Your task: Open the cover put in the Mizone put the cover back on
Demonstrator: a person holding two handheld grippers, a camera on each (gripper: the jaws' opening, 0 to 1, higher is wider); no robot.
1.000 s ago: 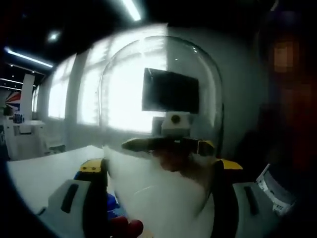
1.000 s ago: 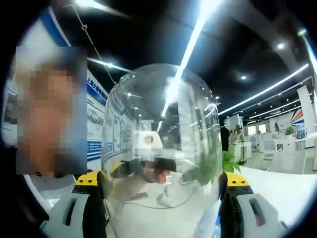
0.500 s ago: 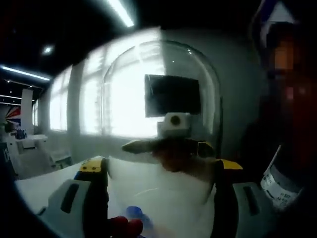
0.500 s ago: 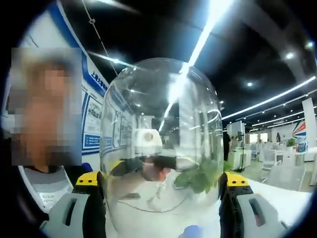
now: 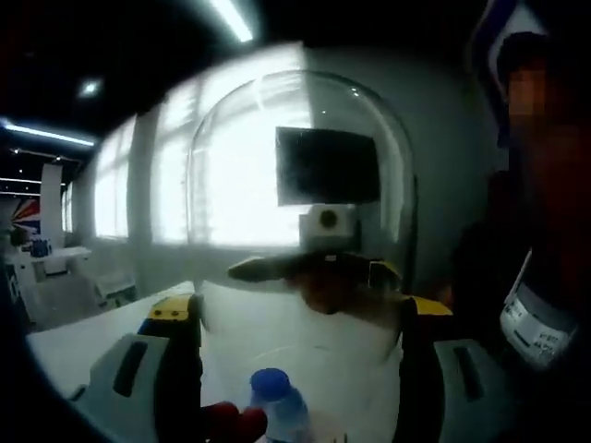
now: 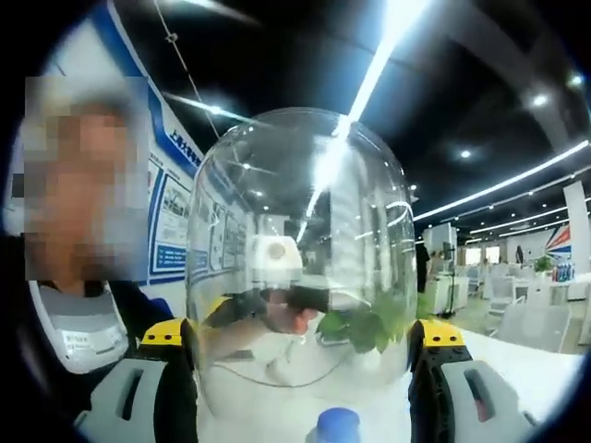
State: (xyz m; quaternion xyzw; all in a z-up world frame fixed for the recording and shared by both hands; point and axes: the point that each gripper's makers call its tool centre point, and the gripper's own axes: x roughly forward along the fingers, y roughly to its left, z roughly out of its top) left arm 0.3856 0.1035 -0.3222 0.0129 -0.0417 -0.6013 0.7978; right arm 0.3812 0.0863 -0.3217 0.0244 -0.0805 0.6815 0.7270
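1. A white table (image 5: 83,337) spreads below both grippers; in the right gripper view it runs off to the right (image 6: 517,355) toward rows of white furniture.
2. A clear glass dome cover (image 5: 300,221) is held up off the table between the two grippers, rounded top upward. In the right gripper view the same cover (image 6: 300,268) stands in the centre of the frame, with ceiling lights reflected in its glass.
3. The left gripper (image 5: 295,369) has its yellow-tipped jaws clamped on either side of the cover's lower wall.
4. The right gripper (image 6: 300,378) grips the cover in the same way from the opposite side, one jaw on each flank of the glass. Through the glass each view shows the other gripper on the far side.
5. A person in dark clothes with a white badge (image 5: 531,318) stands just beside the cover, at the right of the left gripper view and at the left of the right gripper view.
6. The Mizone bottle (image 5: 277,406) stands on the table under the raised cover, its blue cap showing near the bottom edge; in the right gripper view the cap (image 6: 334,426) sits just below the cover's open rim.
7. Something green and leafy (image 6: 369,328) shows through the glass.
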